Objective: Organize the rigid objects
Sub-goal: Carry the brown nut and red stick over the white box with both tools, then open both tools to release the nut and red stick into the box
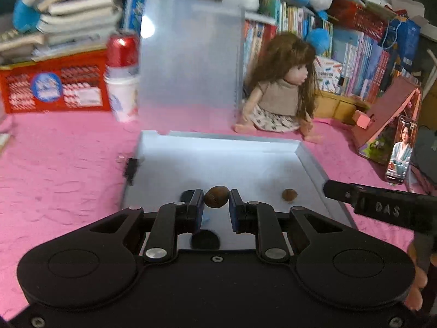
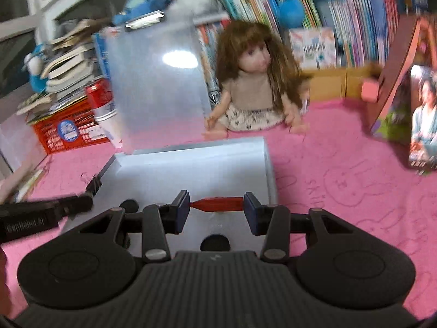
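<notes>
Pink cloth (image 1: 68, 164) covers the surface where an open translucent case (image 1: 311, 161) lies, its lid (image 1: 188, 63) standing upright. Over the case, the left claw (image 1: 216, 199) is clenched on a brown walnut (image 1: 216, 196); a second nut (image 1: 289, 194) rests on the case floor nearby. The right claw (image 2: 216, 209) grasps a red stick-shaped object (image 2: 218, 204) lengthwise between its blue pads. A long-haired doll (image 2: 254, 82) sits behind the case.

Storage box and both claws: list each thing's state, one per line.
Storage box: open, lid upright.
Lid: raised, latch at top.
Left claw: shut on a brown nut.
Brown nut: held between the pads, above the box.
Right claw: shut on a red stick.
Red stick: held crosswise.
Second nut: lying in the box.
</notes>
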A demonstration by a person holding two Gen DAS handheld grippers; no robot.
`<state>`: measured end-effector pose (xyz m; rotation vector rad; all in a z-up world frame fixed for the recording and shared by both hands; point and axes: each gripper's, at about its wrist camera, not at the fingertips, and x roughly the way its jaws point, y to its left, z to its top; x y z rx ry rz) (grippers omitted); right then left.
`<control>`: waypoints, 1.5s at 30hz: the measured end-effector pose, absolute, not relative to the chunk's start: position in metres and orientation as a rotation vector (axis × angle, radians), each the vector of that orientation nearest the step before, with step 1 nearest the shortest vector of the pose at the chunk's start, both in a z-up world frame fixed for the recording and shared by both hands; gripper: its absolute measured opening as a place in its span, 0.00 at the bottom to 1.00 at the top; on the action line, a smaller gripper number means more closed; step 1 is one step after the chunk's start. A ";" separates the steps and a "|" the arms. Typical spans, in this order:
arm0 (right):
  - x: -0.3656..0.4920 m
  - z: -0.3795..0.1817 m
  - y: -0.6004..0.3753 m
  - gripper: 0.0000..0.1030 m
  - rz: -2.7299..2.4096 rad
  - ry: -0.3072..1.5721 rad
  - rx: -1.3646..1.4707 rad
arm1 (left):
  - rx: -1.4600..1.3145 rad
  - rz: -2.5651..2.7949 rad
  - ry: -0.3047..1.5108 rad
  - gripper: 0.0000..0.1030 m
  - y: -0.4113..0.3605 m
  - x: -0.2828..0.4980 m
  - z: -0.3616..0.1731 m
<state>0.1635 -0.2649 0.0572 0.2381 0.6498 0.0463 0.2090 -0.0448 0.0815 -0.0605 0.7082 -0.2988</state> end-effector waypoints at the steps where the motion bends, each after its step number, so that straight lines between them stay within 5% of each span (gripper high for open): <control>1: 0.172 0.057 -0.267 0.47 0.053 0.672 0.252 | -0.061 -0.297 0.721 0.18 -0.046 0.217 0.080; 18: 0.250 0.033 -0.258 0.47 0.049 0.831 0.191 | -0.020 -0.206 0.824 0.18 -0.063 0.301 0.044; 45: 0.271 0.011 -0.241 0.51 0.051 0.868 0.115 | 0.069 -0.182 0.839 0.19 -0.076 0.310 0.014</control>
